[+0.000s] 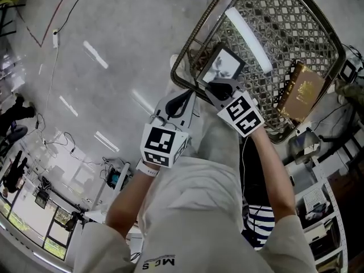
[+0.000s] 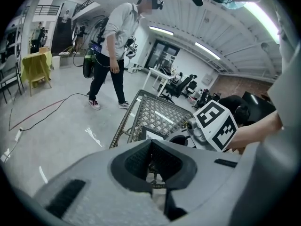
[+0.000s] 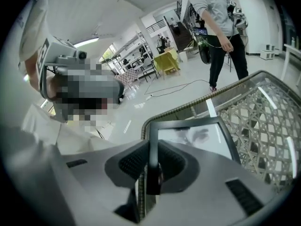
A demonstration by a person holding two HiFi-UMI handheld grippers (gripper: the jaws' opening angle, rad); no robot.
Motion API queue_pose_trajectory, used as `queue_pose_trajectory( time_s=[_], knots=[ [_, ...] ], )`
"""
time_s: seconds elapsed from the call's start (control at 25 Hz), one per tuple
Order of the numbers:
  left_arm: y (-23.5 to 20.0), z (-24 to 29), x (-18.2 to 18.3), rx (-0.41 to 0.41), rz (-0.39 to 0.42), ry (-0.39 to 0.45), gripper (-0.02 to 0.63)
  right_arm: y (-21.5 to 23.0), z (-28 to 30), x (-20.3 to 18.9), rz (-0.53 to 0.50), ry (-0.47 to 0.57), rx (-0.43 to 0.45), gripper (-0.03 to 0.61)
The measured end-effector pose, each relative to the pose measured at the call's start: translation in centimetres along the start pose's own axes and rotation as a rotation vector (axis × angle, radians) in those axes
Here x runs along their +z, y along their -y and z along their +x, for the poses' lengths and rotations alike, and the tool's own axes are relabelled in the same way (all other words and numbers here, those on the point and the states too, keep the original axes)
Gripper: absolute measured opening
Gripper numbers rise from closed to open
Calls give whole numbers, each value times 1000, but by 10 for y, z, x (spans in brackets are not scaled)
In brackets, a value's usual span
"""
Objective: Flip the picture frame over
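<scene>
A black picture frame [image 1: 222,65] with a pale plant print lies picture side up at the near corner of a woven lattice basket [image 1: 199,30]. My right gripper [image 1: 215,89] is shut on the frame's near edge. In the right gripper view that black edge [image 3: 151,140] runs straight between the dark pads, and the print [image 3: 197,138] faces the camera. My left gripper [image 1: 185,95] hovers just left of the right one, at the basket's near rim, shut with nothing in it. The left gripper view shows its pads [image 2: 151,147] meeting, with the frame [image 2: 151,135] and the basket rim [image 2: 123,121] beyond.
A brown, gold-printed book [image 1: 304,91] lies at the basket's right side. A person [image 2: 113,46] stands on the grey floor beyond the basket. A red cable [image 1: 54,13] runs across the floor. Shelving with clutter [image 1: 315,203] stands at my right.
</scene>
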State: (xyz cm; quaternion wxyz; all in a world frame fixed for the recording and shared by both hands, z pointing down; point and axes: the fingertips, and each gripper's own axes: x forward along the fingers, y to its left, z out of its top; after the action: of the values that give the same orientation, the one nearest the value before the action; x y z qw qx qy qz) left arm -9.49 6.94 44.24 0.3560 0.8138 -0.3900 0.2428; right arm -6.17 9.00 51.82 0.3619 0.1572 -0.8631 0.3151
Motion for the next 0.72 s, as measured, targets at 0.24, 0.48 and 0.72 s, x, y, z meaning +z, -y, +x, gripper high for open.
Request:
queue_pose_trajectory(
  time_s=[0.24,0.48,0.72],
  knots=[
    [-5,0,0,15,1,3,25,-3,-10,6,71,50,61,75],
    [-7,-3,0,25,0,0,25,-11,-21,17,162,92,150,75],
    [-9,-1,7,34,3,15,25,-18,-31,22,215,119,223,75]
  ],
)
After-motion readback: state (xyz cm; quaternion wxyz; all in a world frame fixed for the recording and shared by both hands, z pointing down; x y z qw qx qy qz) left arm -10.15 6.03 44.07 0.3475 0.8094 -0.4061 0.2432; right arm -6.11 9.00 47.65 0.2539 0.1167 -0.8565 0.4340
